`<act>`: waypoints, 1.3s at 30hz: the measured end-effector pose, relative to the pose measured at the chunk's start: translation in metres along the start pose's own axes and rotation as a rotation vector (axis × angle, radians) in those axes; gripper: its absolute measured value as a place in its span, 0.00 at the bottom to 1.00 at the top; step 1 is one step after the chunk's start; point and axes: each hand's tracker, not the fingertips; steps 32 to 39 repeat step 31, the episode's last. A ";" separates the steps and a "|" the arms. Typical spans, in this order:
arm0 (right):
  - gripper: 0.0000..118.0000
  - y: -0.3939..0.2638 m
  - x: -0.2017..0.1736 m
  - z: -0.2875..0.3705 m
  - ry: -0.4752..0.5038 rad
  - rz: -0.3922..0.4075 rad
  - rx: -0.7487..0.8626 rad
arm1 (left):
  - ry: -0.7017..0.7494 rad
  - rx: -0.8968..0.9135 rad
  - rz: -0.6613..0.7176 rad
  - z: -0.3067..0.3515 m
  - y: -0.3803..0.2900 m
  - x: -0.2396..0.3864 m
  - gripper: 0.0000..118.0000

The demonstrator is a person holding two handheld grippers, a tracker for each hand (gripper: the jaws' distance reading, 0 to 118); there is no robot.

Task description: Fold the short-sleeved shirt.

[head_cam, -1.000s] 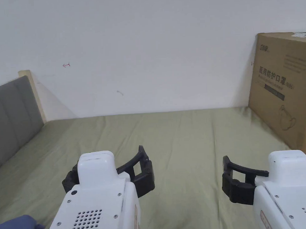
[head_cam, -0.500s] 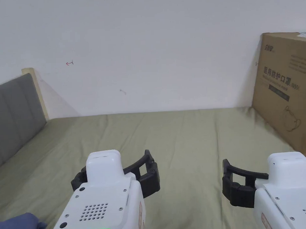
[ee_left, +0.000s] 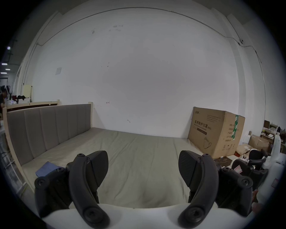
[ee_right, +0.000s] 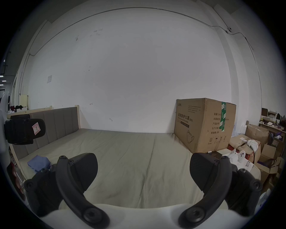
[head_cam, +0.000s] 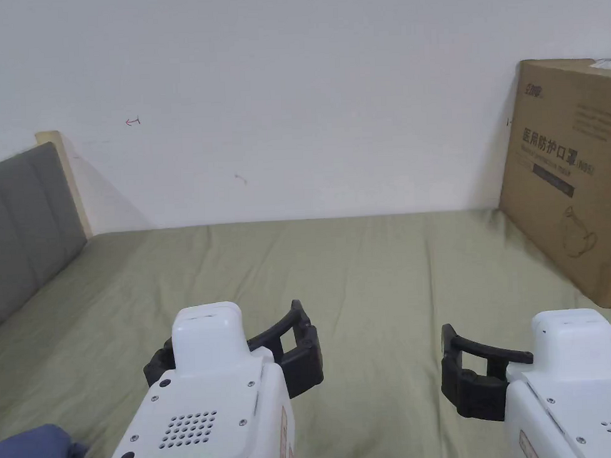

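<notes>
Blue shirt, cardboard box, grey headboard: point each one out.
Blue shirt (ee_right: 39, 164), right gripper view, middle of the crumpled cloth.
Cardboard box (head_cam: 571, 173), head view, printed front face.
Grey headboard (ee_left: 48, 125), left gripper view, padded panel.

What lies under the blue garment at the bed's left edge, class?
The blue garment rests bunched on the green sheet near the grey headboard. The sheet shows all around it; anything beneath the cloth itself is covered.

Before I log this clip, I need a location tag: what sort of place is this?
Probably a warehouse-like workroom set up with a bed: an olive-sheeted mattress with a grey padded headboard, a large cardboard box, and more cartons piled alongside.
</notes>
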 end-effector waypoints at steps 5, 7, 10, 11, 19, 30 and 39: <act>0.99 -0.002 0.001 0.000 -0.004 -0.007 -0.004 | 0.017 -0.001 -0.013 0.000 0.000 0.002 0.83; 0.99 -0.003 0.001 0.000 -0.004 -0.014 -0.005 | 0.013 -0.002 -0.006 0.000 0.000 0.001 0.83; 0.99 -0.004 0.001 0.000 0.000 -0.022 -0.006 | 0.008 -0.012 0.007 -0.001 0.000 0.000 0.83; 0.99 -0.004 0.001 0.000 0.002 -0.022 -0.007 | 0.008 -0.014 0.010 -0.002 -0.001 0.000 0.83; 0.99 -0.006 -0.004 -0.006 0.010 -0.013 -0.004 | 0.004 -0.009 -0.011 -0.007 -0.001 0.002 0.83; 0.99 -0.008 -0.008 -0.007 0.027 -0.007 -0.016 | -0.002 -0.031 -0.004 -0.009 -0.003 0.004 0.83; 0.99 -0.008 -0.008 -0.007 0.027 -0.007 -0.015 | -0.011 -0.028 0.009 -0.007 -0.003 0.003 0.82</act>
